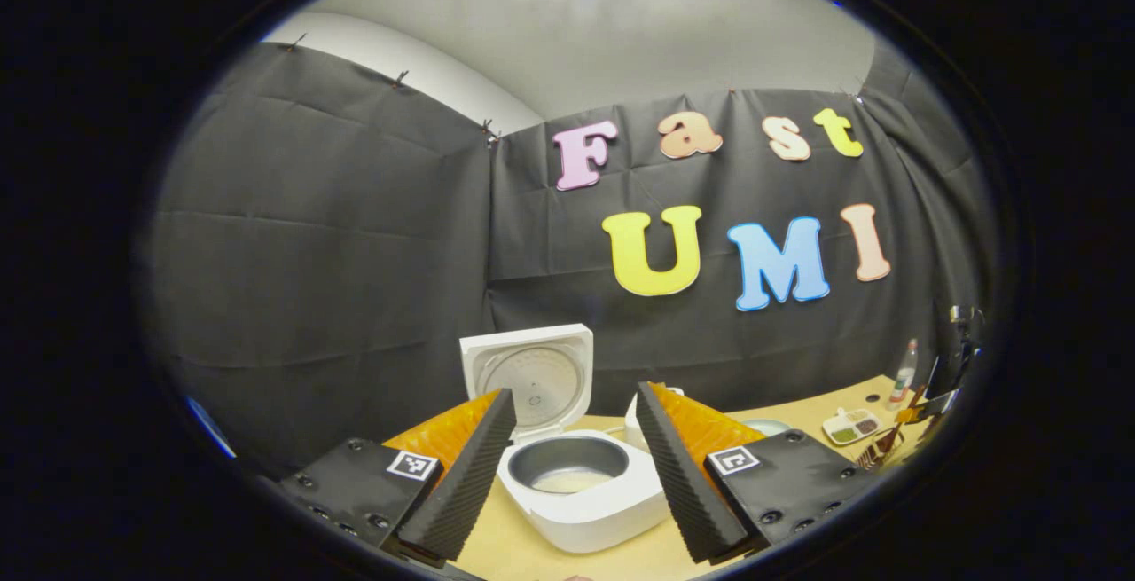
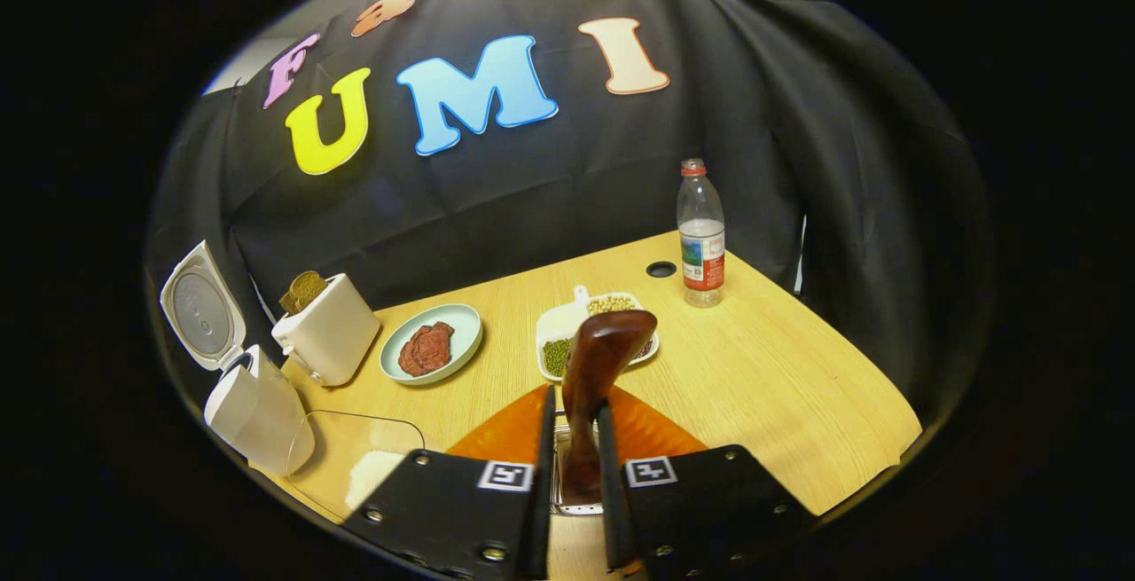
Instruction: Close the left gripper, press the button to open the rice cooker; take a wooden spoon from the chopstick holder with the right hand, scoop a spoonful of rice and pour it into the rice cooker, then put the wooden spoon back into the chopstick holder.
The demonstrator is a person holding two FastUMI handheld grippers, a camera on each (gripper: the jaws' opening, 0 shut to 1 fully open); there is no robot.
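The white rice cooker (image 1: pixel 585 497) stands open with its lid (image 1: pixel 532 377) upright, and a little rice lies in its grey inner pot (image 1: pixel 567 467). My left gripper (image 1: pixel 574 390) is open, its fingers spread on either side of the cooker and above it. My right gripper (image 2: pixel 575 412) is shut on a dark wooden spoon (image 2: pixel 603 350), whose broad end points up. A bit of the metal chopstick holder (image 2: pixel 560 475) shows low between the fingers. A clear container of rice (image 2: pixel 368 466) sits left of that gripper, next to the cooker (image 2: pixel 253 408).
On the wooden table (image 2: pixel 763 377) are a white toaster holding bread (image 2: pixel 328 337), a pale plate with meat (image 2: pixel 432 343), a white divided dish of beans (image 2: pixel 567 333) and a water bottle (image 2: pixel 700 235). Black cloth walls the back and sides.
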